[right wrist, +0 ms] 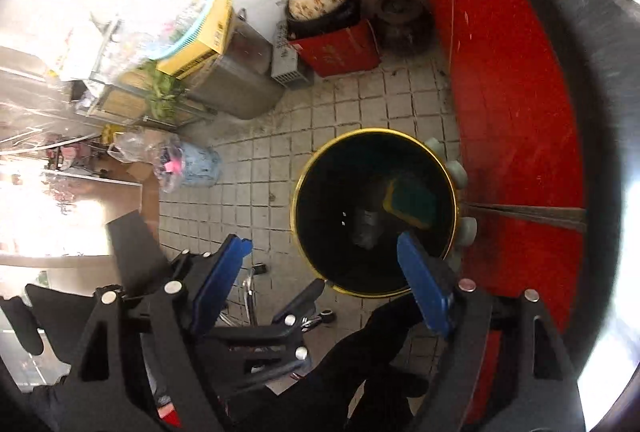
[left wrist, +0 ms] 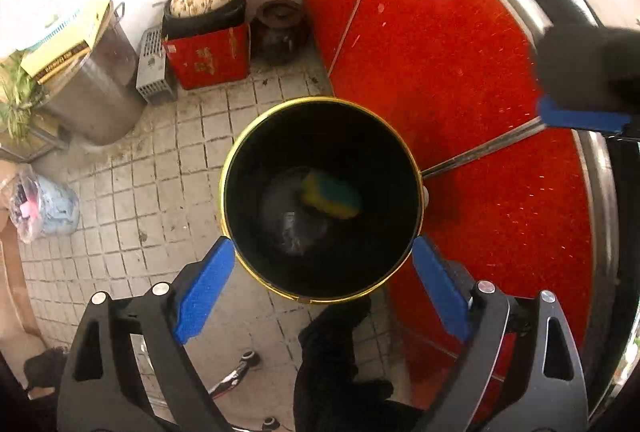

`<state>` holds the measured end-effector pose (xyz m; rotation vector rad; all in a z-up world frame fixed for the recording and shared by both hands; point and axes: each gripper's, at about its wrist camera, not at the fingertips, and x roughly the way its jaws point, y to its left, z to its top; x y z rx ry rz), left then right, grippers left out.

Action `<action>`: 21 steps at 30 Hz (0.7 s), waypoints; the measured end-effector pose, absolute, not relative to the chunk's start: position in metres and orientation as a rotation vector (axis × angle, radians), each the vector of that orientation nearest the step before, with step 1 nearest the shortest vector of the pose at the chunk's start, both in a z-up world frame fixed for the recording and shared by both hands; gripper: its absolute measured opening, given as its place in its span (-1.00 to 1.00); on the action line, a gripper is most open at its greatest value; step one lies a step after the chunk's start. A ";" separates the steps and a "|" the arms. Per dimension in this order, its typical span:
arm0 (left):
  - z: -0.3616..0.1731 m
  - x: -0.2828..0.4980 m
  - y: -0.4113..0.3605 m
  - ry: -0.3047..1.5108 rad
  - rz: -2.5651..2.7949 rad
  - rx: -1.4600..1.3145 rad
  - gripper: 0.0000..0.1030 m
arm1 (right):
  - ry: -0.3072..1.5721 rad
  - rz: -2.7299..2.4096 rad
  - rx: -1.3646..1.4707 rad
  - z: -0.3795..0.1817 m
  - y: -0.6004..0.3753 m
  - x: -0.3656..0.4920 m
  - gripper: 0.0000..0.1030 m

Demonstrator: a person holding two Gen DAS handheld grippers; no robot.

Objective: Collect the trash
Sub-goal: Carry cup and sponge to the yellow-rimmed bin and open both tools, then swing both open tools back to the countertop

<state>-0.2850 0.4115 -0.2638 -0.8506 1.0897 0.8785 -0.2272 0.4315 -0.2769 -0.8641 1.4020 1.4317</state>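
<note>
While both grippers are hanging wide and empty, left gripper (left wrist: 322, 282) and right gripper (right wrist: 320, 280) above the bin (left wrist: 404, 136), the sponge (left wrist: 332, 194) is lying inside; bumping the rim risks tipping it.

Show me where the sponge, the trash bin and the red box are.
sponge (left wrist: 332, 194), left wrist view, on its green top face.
trash bin (left wrist: 240, 152), left wrist view, on its gold rim.
red box (left wrist: 208, 60), left wrist view, on its front face.
</note>
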 end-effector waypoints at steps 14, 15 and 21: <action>-0.069 -0.100 0.298 0.954 0.423 -0.299 0.78 | 0.950 0.961 -0.422 -0.028 0.170 -0.069 0.81; -0.059 -0.074 0.275 0.946 0.344 -0.265 0.78 | 0.932 0.907 -0.396 -0.022 0.148 -0.062 0.81; -0.027 0.019 0.157 0.953 0.016 -0.132 0.78 | 0.872 0.650 -0.223 0.009 0.008 -0.031 0.81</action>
